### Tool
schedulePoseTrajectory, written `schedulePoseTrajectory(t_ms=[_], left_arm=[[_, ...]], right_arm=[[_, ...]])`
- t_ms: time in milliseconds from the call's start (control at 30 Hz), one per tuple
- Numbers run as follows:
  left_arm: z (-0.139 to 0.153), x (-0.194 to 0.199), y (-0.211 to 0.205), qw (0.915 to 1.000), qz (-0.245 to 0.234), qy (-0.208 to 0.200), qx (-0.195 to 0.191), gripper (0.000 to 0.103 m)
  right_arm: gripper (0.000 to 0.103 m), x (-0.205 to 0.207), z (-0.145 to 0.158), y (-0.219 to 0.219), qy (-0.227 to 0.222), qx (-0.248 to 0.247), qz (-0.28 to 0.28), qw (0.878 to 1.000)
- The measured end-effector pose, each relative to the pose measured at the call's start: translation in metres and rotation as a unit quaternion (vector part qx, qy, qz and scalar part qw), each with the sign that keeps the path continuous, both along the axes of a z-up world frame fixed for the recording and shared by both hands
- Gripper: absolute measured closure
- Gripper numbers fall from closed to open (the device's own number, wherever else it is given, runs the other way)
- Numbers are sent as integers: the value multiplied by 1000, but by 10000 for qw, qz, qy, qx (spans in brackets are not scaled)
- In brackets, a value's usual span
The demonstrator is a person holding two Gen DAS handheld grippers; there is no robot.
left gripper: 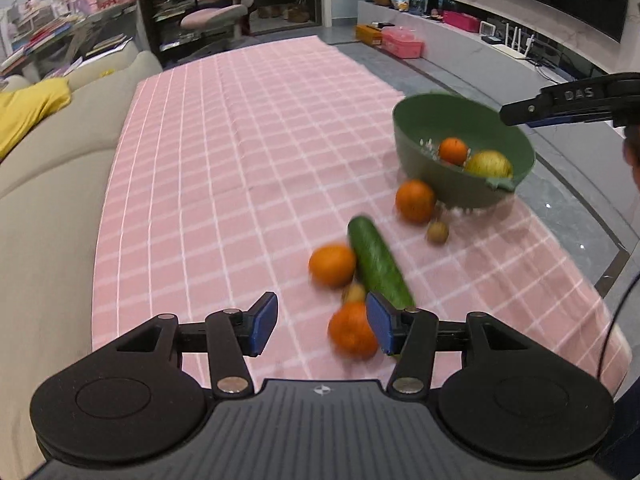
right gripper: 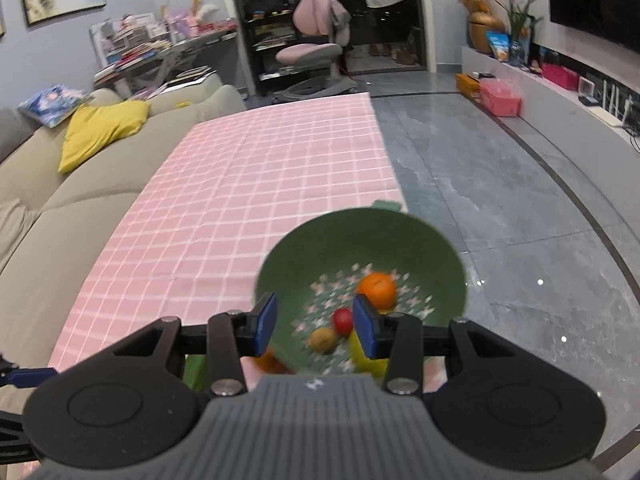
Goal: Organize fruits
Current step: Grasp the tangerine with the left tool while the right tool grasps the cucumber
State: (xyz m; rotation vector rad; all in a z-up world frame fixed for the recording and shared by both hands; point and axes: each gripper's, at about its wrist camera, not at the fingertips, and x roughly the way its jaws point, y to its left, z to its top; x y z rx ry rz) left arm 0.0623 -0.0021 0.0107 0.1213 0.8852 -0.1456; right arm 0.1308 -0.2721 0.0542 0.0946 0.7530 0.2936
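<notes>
A green colander bowl (left gripper: 416, 152) stands near the table's right edge and holds an orange (left gripper: 453, 150) and a yellow fruit (left gripper: 489, 165). On the pink checked cloth lie three oranges (left gripper: 415, 201) (left gripper: 332, 265) (left gripper: 352, 331), a cucumber (left gripper: 378, 266) and two small brown fruits (left gripper: 437, 232). My left gripper (left gripper: 322, 326) is open and empty, low over the nearest orange. My right gripper (right gripper: 314, 326) is open and empty above the bowl (right gripper: 360, 240), where an orange (right gripper: 377, 289), a red fruit (right gripper: 343, 321) and a brown fruit (right gripper: 322, 339) show.
A beige sofa (left gripper: 52, 184) with a yellow cushion (left gripper: 28, 110) runs along the table's left side. Grey tiled floor (right gripper: 500, 200) lies to the right. A pink chair (right gripper: 316, 40) and shelves stand beyond the far end.
</notes>
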Motion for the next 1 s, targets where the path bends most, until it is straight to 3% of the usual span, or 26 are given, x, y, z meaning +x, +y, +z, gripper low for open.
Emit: schedulePoseTrajectory(t_ms=[133,333,567,1000], left_arm=[[-15,-13,10,9997,145,61,-205,42],[-35,-11,6,9998,65,195,-74,42],[-47,-13,-9,9991,-276,243,228,41],[-54,2,-7,9989,-243,339,-221,38]], right_arm=[[63,-30,-6,21,46,-121,264,9996],[62,-44,-36,62,579,-118,760,9954],[62,-31,-67,87,1170,71,748,9903],[62,-21,-75,98,1372,132,666,9882]])
